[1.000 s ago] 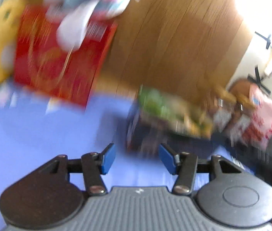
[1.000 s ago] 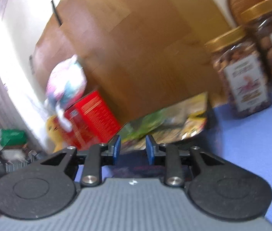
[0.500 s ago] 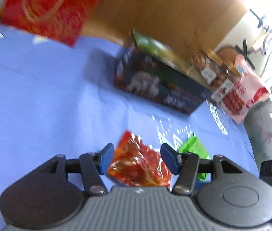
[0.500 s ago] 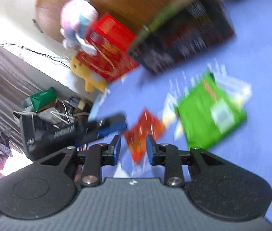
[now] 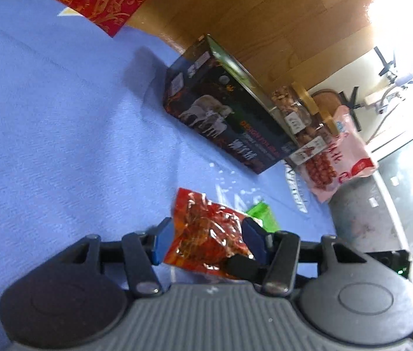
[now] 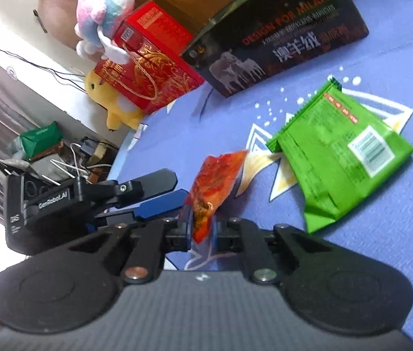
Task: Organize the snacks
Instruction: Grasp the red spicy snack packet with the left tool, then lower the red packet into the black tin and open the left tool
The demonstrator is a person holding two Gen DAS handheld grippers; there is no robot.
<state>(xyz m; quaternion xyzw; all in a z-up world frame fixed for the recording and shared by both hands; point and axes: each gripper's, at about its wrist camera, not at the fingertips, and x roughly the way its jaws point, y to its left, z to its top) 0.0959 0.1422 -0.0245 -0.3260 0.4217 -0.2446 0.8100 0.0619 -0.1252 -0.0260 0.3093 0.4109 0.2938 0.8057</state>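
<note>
Ahead of your left fingers, bare blue cloth runs clear to the dark box. Right of your right fingers, the green packet blocks the cloth. The left gripper crowds their left side, just beside the red packet.

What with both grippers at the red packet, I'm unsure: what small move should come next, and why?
Probably lift the right gripper a little: its jaws have just closed on a corner of the red packet, which also lies between the left gripper's wider-set jaws, beside the green packet.
</note>
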